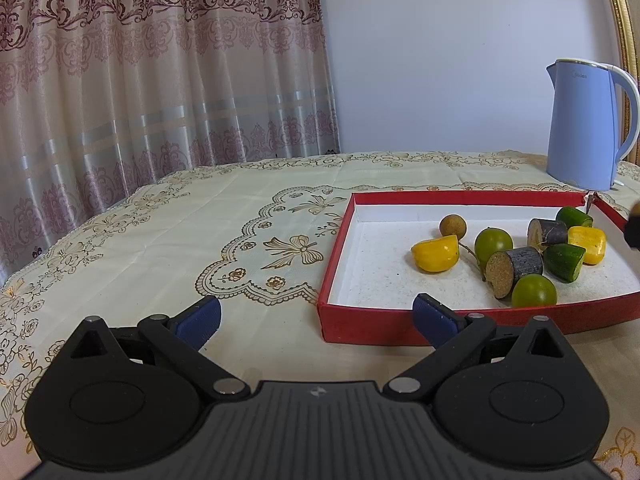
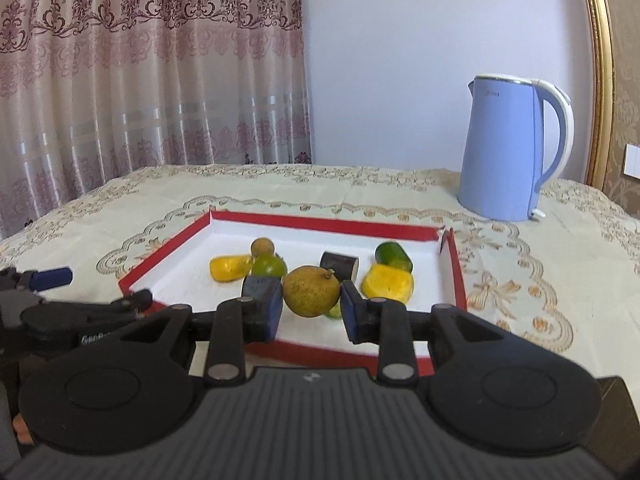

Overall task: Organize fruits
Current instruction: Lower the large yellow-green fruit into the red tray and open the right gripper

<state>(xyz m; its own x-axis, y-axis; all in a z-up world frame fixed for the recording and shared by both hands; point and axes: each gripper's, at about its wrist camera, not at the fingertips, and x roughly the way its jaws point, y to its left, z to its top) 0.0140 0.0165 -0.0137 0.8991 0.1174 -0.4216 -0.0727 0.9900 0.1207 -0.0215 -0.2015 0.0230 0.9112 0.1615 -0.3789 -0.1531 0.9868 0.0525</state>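
Right gripper (image 2: 311, 308) pads clamp our brown fruit (image 2: 311, 291) mid-body above red tray (image 2: 456, 276); light, round, likely slippery; left gripper (image 1: 316, 318) wide, empty.

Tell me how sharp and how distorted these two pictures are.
Left wrist view: sharp, evenly lit, the red tray crisp; fisheye bends the gold frame. Right wrist view: softer, the tray's near rim smeared, the brown fruit in the right gripper fairly clear.
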